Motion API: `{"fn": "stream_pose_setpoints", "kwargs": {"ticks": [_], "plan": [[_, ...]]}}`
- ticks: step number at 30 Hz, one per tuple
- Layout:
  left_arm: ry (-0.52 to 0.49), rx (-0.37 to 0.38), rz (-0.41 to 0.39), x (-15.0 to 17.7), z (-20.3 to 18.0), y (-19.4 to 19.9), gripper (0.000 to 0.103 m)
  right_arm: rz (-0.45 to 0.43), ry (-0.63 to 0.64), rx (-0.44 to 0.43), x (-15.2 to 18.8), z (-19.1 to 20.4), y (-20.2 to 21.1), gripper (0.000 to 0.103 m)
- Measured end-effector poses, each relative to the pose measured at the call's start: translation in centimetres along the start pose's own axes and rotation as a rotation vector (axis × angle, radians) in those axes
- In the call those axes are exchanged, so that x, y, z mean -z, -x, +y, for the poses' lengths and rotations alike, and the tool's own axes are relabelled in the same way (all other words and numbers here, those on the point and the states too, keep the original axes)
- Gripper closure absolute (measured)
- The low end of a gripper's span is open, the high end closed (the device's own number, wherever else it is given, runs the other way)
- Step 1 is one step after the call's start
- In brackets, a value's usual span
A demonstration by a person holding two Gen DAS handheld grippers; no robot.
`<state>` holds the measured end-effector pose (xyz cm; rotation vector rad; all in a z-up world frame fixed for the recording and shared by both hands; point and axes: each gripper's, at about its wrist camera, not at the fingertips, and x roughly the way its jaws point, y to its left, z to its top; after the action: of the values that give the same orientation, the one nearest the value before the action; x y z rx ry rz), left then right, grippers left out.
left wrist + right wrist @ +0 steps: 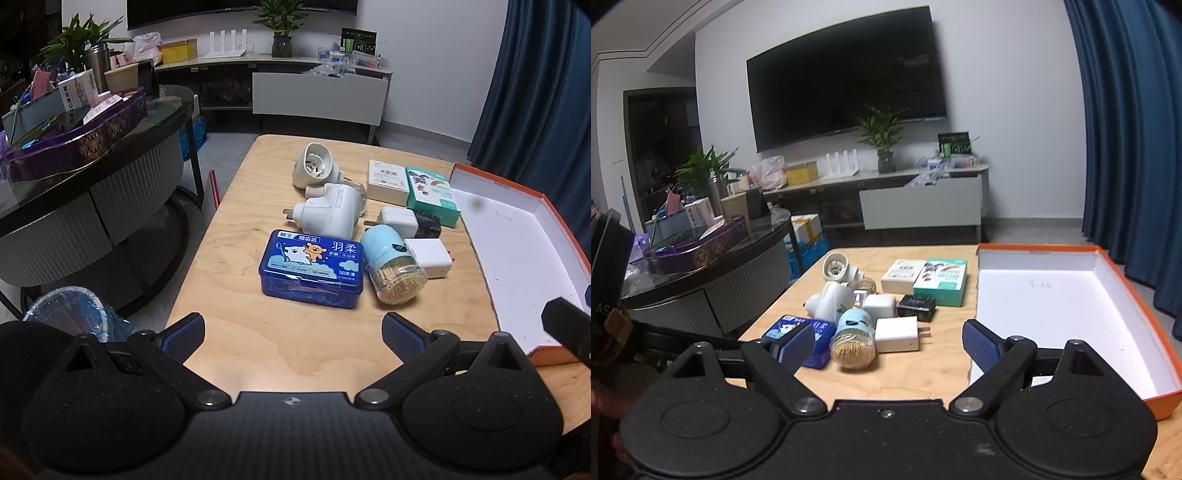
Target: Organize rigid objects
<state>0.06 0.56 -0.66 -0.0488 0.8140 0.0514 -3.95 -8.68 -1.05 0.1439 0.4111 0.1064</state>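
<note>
Hovering over a wooden table point(229, 236), two hand-held grippers are waiting wide open and holding nothing.

The left gripper point(293, 334) is tilting down toward a cluster of small items, its blue-padded fingers point(184, 334) spread fully apart over bare wood. The right gripper point(888, 345) is also standing fully open and empty, sitting near the front edge of the table. Lying closest to both is a blue plastic box point(312, 273), touching a toothpick jar point(393, 269) on its side. A white charger point(432, 256) is lying just beside the jar, with a larger white plug point(328, 212), a black cube point(428, 223), a white box point(388, 182) and a green box point(432, 195) resting behind. An orange-edged tray point(517, 195), white inside, is sitting to the right of the cluster with nothing in it.
</note>
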Motion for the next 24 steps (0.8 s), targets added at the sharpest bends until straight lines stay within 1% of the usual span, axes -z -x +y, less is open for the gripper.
{"fn": "stream_pose_setpoints", "kwargs": {"ticks": [2,7,14,20,24], "plan": [[0.000,0.001,0.006,-0.2,0.1,-0.5,0.000,0.014,-0.006,-0.013,-0.1,-0.1,-0.8,0.001],[-0.002,-0.013,0.022,-0.8,0.3,-1.8,0.000,0.049,-0.006,-0.013,-0.4,-0.2,-3.0,0.001],[0.005,-0.006,0.041,-1.5,0.8,-3.4,0.000,0.089,0.006,-0.027,-1.0,0.0,-5.9,0.001],[0.019,-0.006,0.059,-2.0,1.3,-4.5,0.000,0.123,0.030,-0.048,-1.1,0.7,-7.7,0.001],[0.027,0.000,0.063,-2.1,1.5,-4.9,0.000,0.140,0.025,-0.053,-1.1,0.8,-8.6,0.001]]}}
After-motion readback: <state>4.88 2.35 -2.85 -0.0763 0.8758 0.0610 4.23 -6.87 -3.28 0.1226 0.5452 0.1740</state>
